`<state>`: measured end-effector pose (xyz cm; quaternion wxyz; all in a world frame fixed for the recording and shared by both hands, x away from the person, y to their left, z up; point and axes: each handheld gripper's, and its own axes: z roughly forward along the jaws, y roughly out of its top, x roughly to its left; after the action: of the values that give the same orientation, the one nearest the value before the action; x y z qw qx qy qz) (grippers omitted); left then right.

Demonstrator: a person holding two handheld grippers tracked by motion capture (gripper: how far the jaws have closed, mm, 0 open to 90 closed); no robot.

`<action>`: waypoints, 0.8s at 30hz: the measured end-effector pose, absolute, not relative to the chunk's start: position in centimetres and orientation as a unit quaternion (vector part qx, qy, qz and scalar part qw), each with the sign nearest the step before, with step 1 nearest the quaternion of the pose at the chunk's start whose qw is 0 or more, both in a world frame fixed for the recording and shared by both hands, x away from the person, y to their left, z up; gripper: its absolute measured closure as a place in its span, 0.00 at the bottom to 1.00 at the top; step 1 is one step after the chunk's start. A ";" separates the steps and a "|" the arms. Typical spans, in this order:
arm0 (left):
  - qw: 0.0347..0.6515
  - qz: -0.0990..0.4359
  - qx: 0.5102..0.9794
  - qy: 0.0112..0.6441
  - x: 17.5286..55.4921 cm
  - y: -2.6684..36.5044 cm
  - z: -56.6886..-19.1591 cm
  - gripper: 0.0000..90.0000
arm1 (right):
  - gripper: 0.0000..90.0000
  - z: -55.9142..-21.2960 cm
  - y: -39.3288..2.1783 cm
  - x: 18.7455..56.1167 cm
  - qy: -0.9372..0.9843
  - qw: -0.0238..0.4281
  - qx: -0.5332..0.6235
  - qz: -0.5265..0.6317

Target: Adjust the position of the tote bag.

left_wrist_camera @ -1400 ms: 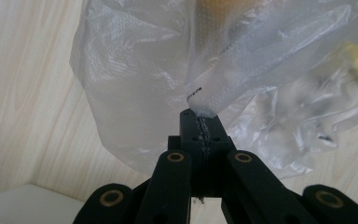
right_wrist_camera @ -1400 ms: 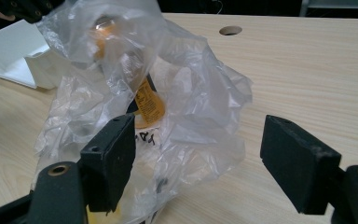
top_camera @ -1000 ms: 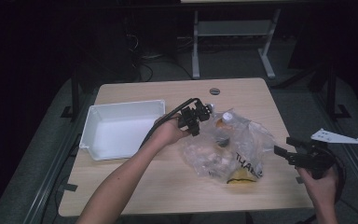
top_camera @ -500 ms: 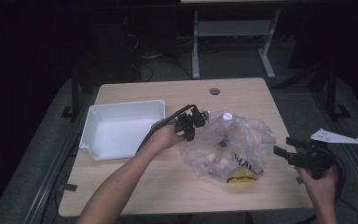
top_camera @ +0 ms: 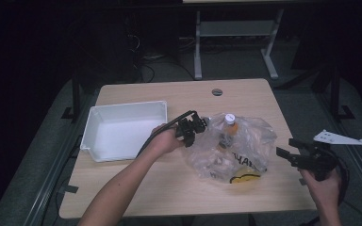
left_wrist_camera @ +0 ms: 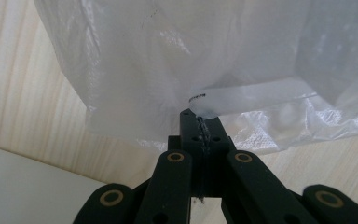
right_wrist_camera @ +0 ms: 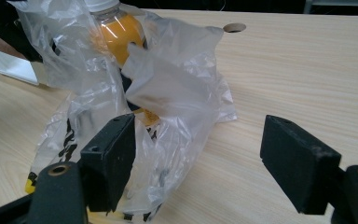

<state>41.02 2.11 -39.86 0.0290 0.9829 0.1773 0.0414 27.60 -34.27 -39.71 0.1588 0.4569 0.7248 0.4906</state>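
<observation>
Lowered since the earlier frame, the left gripper (top_camera: 194, 128) stayed clenched on the plastic bag's (top_camera: 245, 146) edge while the right gripper (top_camera: 292, 155) waited released beside it, so the bottle (top_camera: 229, 128) remained bagged on the table (top_camera: 169, 186) and the white tray (top_camera: 122, 129) was still unfilled.

Your black left gripper (top_camera: 199, 126) pinched a clear plastic bag (top_camera: 245, 146) with black-and-yellow print. Just beyond it stood an orange bottle (top_camera: 229, 128), white-capped. A white tray (top_camera: 122, 129) lay behind.
</observation>
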 end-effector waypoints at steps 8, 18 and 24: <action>0.036 0.034 0.982 0.183 40.8 2.4 -40.6 1.00 | 0.29 -39.7 -34.2 27.6 0.727 0.157 0.455 0.490; 0.129 0.018 0.968 0.212 41.0 4.0 -37.5 0.77 | 0.29 -39.7 -34.3 27.6 0.724 0.158 0.456 0.493; 0.168 0.018 0.964 0.204 40.2 4.6 -34.2 0.71 | 0.29 -39.6 -34.2 27.6 0.723 0.158 0.456 0.494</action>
<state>40.16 4.57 -34.20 0.1680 0.9644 0.2036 0.0176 27.55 -34.20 -39.65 0.1583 0.4561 0.7232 0.4938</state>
